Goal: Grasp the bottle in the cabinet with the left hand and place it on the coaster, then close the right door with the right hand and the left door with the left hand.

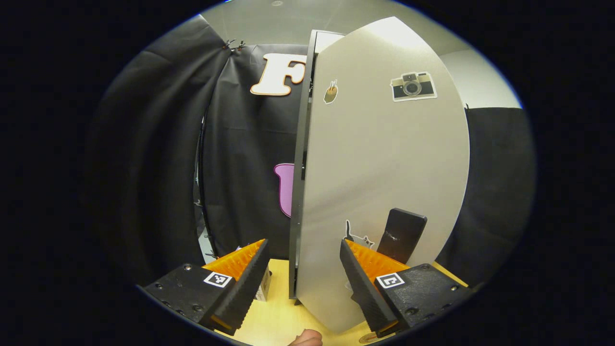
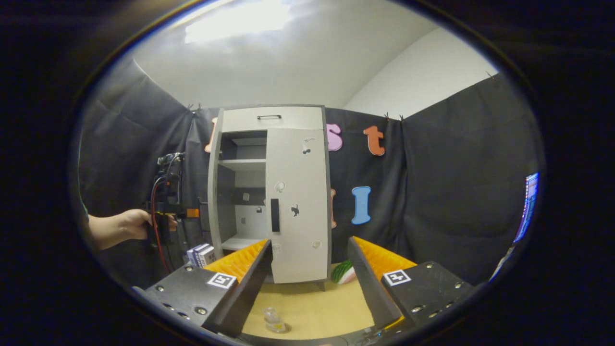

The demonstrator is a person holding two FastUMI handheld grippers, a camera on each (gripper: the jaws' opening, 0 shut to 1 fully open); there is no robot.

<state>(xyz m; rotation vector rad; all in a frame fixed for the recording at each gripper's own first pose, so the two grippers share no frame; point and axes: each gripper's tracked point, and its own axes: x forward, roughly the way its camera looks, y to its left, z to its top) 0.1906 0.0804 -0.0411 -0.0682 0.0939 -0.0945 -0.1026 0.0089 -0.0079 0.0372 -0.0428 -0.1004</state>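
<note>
- In the right gripper view, the right hand-held gripper (image 2: pixel 310 269) is open wide and holds nothing.
- Just in front of it, a small clear bottle (image 2: pixel 274 321) stands upright on the wooden counter (image 2: pixel 317 307), near the front edge and well in front of the cabinet (image 2: pixel 271 192). What is under the bottle cannot be told.
- A green and pink thing like a melon slice (image 2: pixel 343 272) lies on the counter beside the cabinet's bottom right corner.
- The cabinet stands at the back of the counter. Its right door (image 2: pixel 298 206) is shut flat, with a dark handle (image 2: pixel 275 215) and small stickers on it.
- The cabinet's left side is open, so its shelves (image 2: pixel 242 163) show inside. A drawer (image 2: pixel 269 118) sits on top of the cabinet.
- Small boxes (image 2: pixel 202 253) stand on the counter just left of the cabinet.
- Left of the cabinet, a person's hand (image 2: pixel 134 223) holds the other gripper up near the open side.
- In the left gripper view, the left hand-held gripper (image 1: pixel 305 269) is open and holds nothing. The edge of the cabinet's left door (image 1: pixel 384 158) stands between its two fingers, close to it.
- This door has a dark handle (image 1: pixel 401 235) low down, a camera sticker (image 1: pixel 413 86) up high and a cat sticker (image 1: pixel 355 235) near the handle.
- A small box (image 1: pixel 263 288) sits on the counter, left of the door's bottom edge.
</note>
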